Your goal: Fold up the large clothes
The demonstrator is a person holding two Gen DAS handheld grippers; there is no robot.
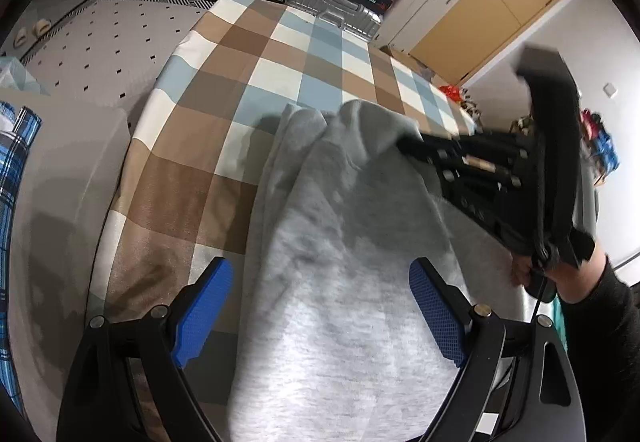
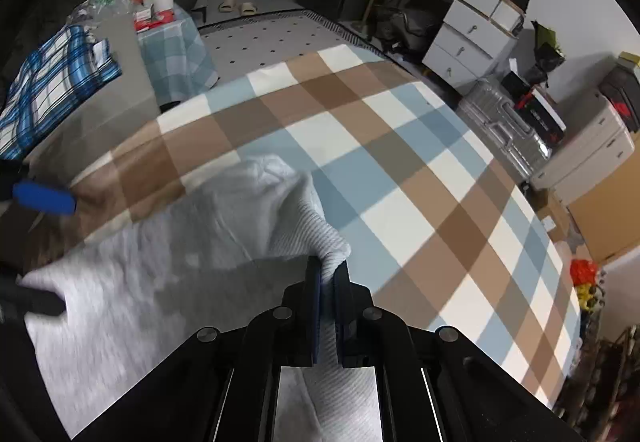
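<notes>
Just starting: right gripper [image 2: 327,274] pinching ribbed hem of grey top [image 1: 340,282], left gripper [image 1: 320,310] wide apart, nothing held; no fold yet.

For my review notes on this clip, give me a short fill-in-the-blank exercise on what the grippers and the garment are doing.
1. The right gripper is shut on the ribbed edge of the ____ garment.
2. The left gripper has its jaws ____.
3. The garment lies on a ____ cloth.

Missing words: grey; open; checked
</notes>
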